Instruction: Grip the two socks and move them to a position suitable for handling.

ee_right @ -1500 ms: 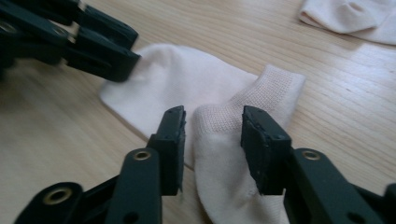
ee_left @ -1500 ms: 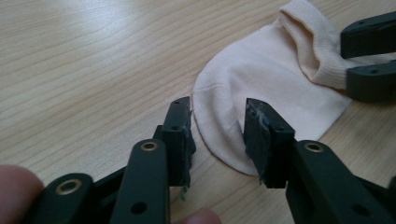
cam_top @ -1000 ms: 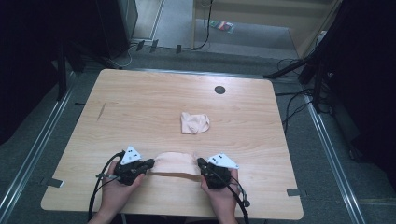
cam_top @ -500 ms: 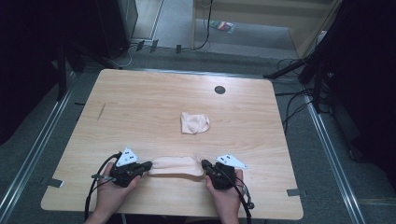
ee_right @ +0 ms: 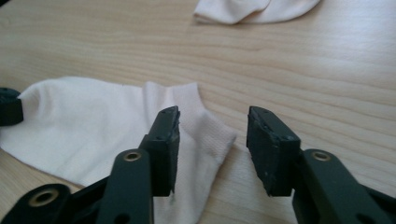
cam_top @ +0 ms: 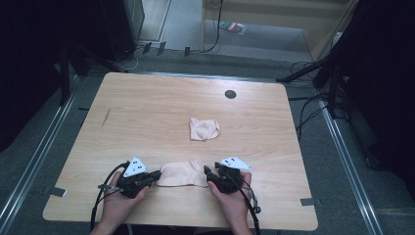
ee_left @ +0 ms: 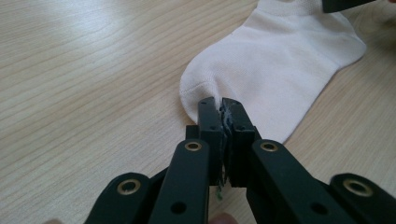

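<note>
Left gripper (ee_left: 223, 105) is clamped tight on one end of the sock (ee_left: 280, 70), a pinch of white fabric caught between its closed jaws low in the middle of the left gripper view. In the high view the same gripper (cam_top: 155, 175) sits at the lower left of the table (cam_top: 147, 107), with the sock (cam_top: 182, 174) lying flat between the two hands. Right gripper (ee_right: 212, 123) has its jaws parted to a middling gap; they have just been opening, and the sock's cuff end (ee_right: 116, 126) lies under and beside the left jaw, with no pad pressing on it. In the high view this gripper (cam_top: 207, 172) rests at the sock's right end. A second sock (cam_top: 204, 129), crumpled, lies apart toward the table's centre.
</note>
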Demonstrator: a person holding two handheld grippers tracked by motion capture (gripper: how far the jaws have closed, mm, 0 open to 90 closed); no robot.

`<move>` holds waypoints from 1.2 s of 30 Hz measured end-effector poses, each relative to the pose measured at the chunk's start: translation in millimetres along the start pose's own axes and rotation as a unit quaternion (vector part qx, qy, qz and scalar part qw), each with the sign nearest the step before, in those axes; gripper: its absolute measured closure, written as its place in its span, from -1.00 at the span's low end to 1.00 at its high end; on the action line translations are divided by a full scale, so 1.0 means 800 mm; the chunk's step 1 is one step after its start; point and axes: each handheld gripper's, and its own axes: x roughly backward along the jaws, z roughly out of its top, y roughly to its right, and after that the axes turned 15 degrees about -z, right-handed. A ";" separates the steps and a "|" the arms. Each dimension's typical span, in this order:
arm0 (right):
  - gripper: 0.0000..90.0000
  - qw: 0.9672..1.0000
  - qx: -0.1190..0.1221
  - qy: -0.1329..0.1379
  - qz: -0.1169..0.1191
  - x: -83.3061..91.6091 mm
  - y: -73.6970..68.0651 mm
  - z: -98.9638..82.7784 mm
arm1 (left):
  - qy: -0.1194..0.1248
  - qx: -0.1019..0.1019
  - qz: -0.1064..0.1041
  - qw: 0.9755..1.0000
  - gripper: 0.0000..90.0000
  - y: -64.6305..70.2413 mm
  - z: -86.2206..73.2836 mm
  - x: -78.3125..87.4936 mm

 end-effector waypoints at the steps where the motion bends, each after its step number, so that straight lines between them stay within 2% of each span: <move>1: 0.26 1.000 0.000 0.000 0.000 0.000 0.000 0.000 | 0.000 0.000 0.000 1.000 0.97 0.000 0.000 0.000; 2: 0.35 1.000 0.007 -0.008 0.005 -0.003 -0.001 0.000 | 0.000 -0.001 -0.001 1.000 0.97 0.001 0.000 0.000; 3: 0.58 1.000 0.014 -0.016 0.006 -0.006 -0.003 -0.001 | -0.001 -0.003 -0.001 1.000 0.97 0.001 0.000 0.000; 5: 0.89 1.000 0.023 -0.018 0.001 -0.006 -0.003 -0.002 | 0.000 -0.002 0.002 1.000 0.98 0.001 0.001 0.002; 8: 0.95 1.000 0.008 -0.021 0.001 0.003 0.005 0.000 | -0.002 0.004 0.001 1.000 0.99 -0.003 0.001 0.007; 12: 0.97 0.999 0.003 -0.030 -0.014 0.019 0.021 -0.001 | -0.011 0.008 0.000 1.000 1.00 -0.004 0.002 0.014; 16: 0.97 0.999 0.011 -0.035 -0.010 0.021 0.021 -0.003 | -0.015 0.001 -0.016 1.000 1.00 -0.002 0.000 0.012; 17: 0.95 0.999 0.012 -0.039 0.002 0.020 0.020 -0.003 | -0.016 -0.009 -0.028 0.999 0.99 0.000 -0.002 0.009; 18: 0.89 0.999 0.015 -0.047 0.019 0.019 0.019 -0.004 | -0.015 -0.008 -0.040 0.999 0.93 -0.001 -0.004 0.008; 19: 0.66 0.998 0.015 -0.052 0.026 0.018 0.016 -0.004 | -0.005 -0.006 -0.040 0.999 0.72 -0.001 -0.005 0.006; 20: 0.37 0.999 0.015 -0.046 0.017 0.019 0.014 -0.004 | 0.004 -0.005 -0.038 0.999 0.40 0.000 -0.005 0.006; 21: 0.20 0.999 0.014 -0.036 0.013 0.020 0.012 -0.003 | 0.011 -0.005 -0.038 0.999 0.22 -0.001 -0.004 0.006; 22: 0.12 0.999 0.013 -0.027 0.014 0.021 0.011 -0.001 | 0.019 -0.007 -0.031 0.999 0.10 -0.001 -0.003 0.008; 23: 0.12 0.999 0.013 -0.027 0.014 0.021 0.011 -0.001 | 0.019 -0.007 -0.031 0.999 -0.02 -0.001 -0.003 0.008; 24: 0.09 1.000 0.011 -0.019 0.013 0.023 0.010 0.001 | 0.032 -0.005 -0.025 0.999 -0.02 -0.002 -0.003 0.009; 25: 0.08 1.000 0.010 -0.012 0.008 0.024 0.010 0.002 | 0.044 -0.005 -0.023 0.999 -0.11 -0.005 -0.002 0.010; 26: 0.09 1.000 0.010 0.000 -0.002 0.025 0.012 0.004 | 0.067 -0.001 -0.012 0.998 -0.22 -0.011 -0.002 0.013; 28: 0.08 1.000 0.003 0.008 -0.005 0.025 0.016 0.006 | 0.076 0.005 -0.005 0.997 -0.39 -0.014 -0.001 0.014; 29: 0.08 1.000 0.003 0.008 -0.005 0.025 0.016 0.006 | 0.084 0.009 -0.002 0.996 -0.39 -0.018 0.000 0.016; 32: 0.02 1.000 -0.001 0.018 -0.013 0.024 0.020 0.010 | 0.110 0.029 0.014 0.993 -0.59 -0.033 0.002 0.025; 33: -0.04 0.999 0.005 0.028 -0.017 0.023 0.020 0.012 | 0.116 0.035 0.016 0.993 -0.64 -0.038 0.002 0.027; 34: -0.05 0.999 0.008 0.028 -0.021 0.022 0.020 0.014 | 0.131 0.046 0.025 0.990 -0.67 -0.049 0.002 0.035; 36: -0.05 0.999 0.004 0.032 -0.022 0.021 0.022 0.019 | 0.146 0.057 0.036 0.987 -0.70 -0.060 0.001 0.042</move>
